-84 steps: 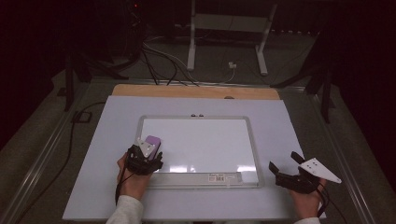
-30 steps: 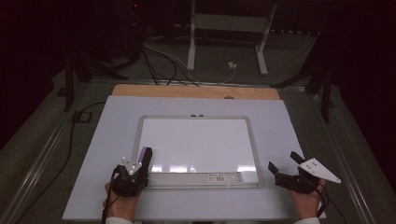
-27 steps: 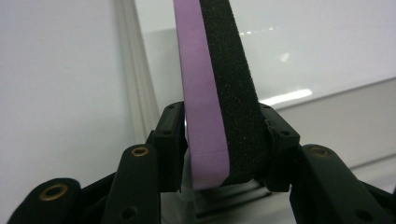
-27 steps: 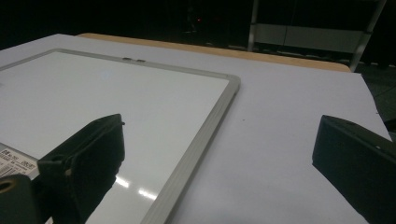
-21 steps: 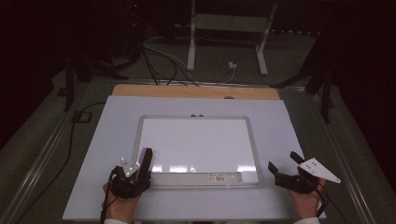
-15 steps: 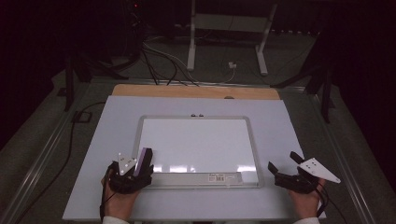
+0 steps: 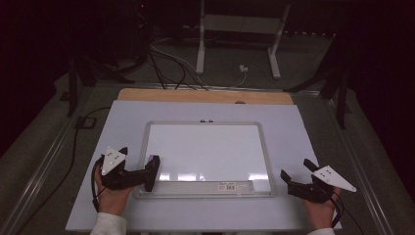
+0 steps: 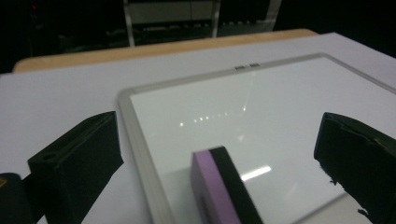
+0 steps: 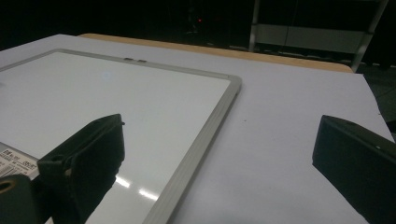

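A purple-and-black whiteboard eraser point(image 8: 223, 186) is seen standing on its edge at the near left corner of the whiteboard point(image 7: 210, 147), just inside the aluminium frame. It is framed by the two black jaws of the left gripper point(image 8: 219, 158), which have just been opening and are now spread wide, with clear gaps on both sides of the eraser; nothing is pressed by the pads, so the eraser is judged to be released rather than held. In the high view the left gripper point(image 7: 139, 174) is held low over that same corner, pointed across the board, and the eraser point(image 7: 152, 169) is seen at its tip. The placement is judged deliberate: the board's white surface is wiped clean, and the eraser is parked at the corner nearest the hand, out of the writing area.

The right gripper point(image 7: 298, 178) is kept off the board, over the pale tabletop point(image 7: 303, 127) beside the lower right corner of the frame. Its jaws are parted and empty, as the right gripper view shows, with only board edge and table between them. It is judged to be idle, held clear of the work.
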`<state>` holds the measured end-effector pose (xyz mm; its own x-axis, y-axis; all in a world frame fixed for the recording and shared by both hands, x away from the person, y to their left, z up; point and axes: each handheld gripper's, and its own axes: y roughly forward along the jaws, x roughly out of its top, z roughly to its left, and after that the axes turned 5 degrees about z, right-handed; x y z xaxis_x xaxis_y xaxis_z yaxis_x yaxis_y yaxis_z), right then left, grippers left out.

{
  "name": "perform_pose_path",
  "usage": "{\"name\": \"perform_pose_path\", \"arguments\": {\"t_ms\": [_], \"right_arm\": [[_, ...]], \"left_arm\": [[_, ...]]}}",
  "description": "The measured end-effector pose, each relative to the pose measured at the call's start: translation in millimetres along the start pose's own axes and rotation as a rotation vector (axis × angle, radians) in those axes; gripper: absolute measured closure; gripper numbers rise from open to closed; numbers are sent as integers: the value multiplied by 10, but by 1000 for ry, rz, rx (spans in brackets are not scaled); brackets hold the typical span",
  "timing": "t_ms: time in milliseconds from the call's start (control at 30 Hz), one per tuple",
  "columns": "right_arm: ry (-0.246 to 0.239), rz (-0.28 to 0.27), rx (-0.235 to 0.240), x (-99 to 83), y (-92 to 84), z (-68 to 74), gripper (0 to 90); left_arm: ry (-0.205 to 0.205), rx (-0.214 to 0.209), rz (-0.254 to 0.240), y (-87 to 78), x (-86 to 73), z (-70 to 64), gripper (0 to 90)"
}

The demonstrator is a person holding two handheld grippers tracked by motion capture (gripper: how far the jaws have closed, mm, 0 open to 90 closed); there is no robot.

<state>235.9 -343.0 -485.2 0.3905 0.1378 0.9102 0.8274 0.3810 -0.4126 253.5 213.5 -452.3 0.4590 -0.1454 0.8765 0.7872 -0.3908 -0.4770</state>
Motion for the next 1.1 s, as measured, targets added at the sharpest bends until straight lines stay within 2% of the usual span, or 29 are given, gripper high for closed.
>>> {"name": "perform_pose_path", "arguments": {"t_ms": [167, 400, 533, 700, 1100], "right_arm": [[-2, 1, 3, 2, 8, 3, 21], [-4, 1, 7, 15, 30, 7, 20], [-5, 4, 13, 22, 43, 7, 19], [-2, -4, 11, 35, 28, 7, 16], [5, -9, 0, 35, 8, -9, 15]], "left_arm": [[12, 24, -25, -42, -43, 118, 8], [-12, 39, -48, -91, -123, 244, 8], [-12, 44, -56, -108, -180, 287, 8], [-14, 43, -83, -102, -242, 312, 8], [-3, 52, -80, -96, -284, 320, 8]]}}
